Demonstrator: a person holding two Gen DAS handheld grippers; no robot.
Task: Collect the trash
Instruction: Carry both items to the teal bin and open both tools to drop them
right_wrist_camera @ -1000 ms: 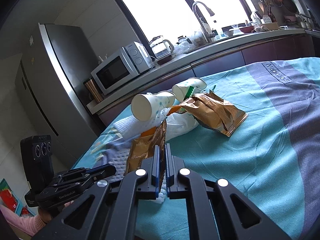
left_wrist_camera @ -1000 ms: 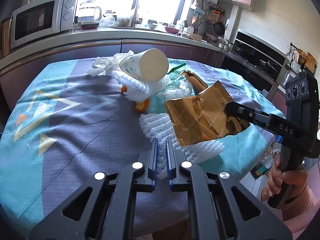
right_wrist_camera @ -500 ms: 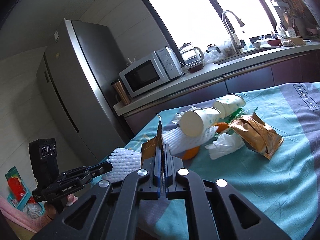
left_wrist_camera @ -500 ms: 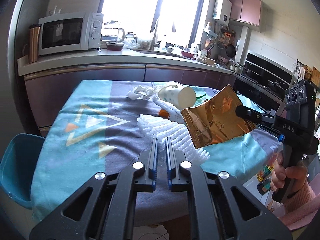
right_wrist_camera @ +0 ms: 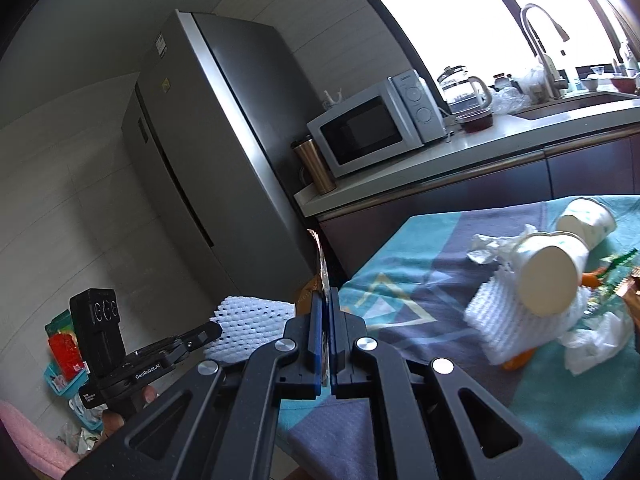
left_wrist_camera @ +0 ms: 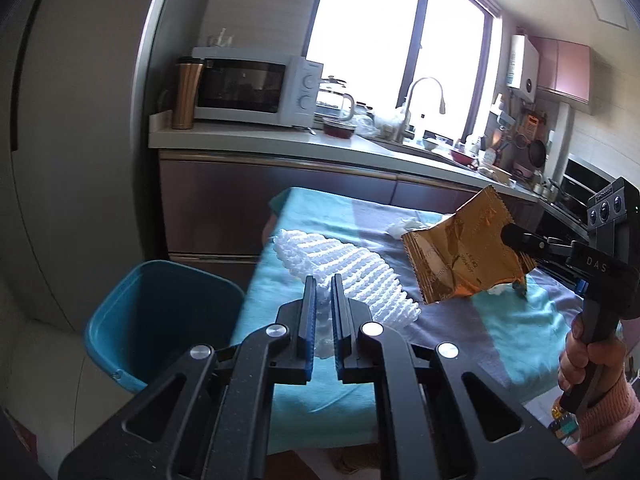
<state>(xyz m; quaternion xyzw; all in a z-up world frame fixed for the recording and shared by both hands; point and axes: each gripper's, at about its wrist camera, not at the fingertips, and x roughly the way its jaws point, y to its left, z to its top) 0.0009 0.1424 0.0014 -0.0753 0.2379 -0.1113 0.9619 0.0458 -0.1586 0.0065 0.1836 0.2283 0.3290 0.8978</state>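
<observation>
My left gripper (left_wrist_camera: 324,286) is shut on a white foam fruit net (left_wrist_camera: 348,276) and holds it lifted over the table's left edge; the net also shows in the right wrist view (right_wrist_camera: 250,326). My right gripper (right_wrist_camera: 325,304) is shut on a gold snack wrapper (right_wrist_camera: 322,264), seen edge-on; in the left wrist view the wrapper (left_wrist_camera: 460,256) hangs in the air above the table. A blue trash bin (left_wrist_camera: 160,320) stands on the floor left of the table, below my left gripper.
On the teal and grey tablecloth (right_wrist_camera: 400,292) lie two paper cups (right_wrist_camera: 552,272), another foam net (right_wrist_camera: 508,320), crumpled tissues (right_wrist_camera: 592,340) and orange peel. A counter with a microwave (left_wrist_camera: 256,90) and a tall fridge (right_wrist_camera: 208,152) stand behind.
Both grippers have lifted their trash off the table and swung left toward the bin side. The blue bin has come into the left wrist view.
</observation>
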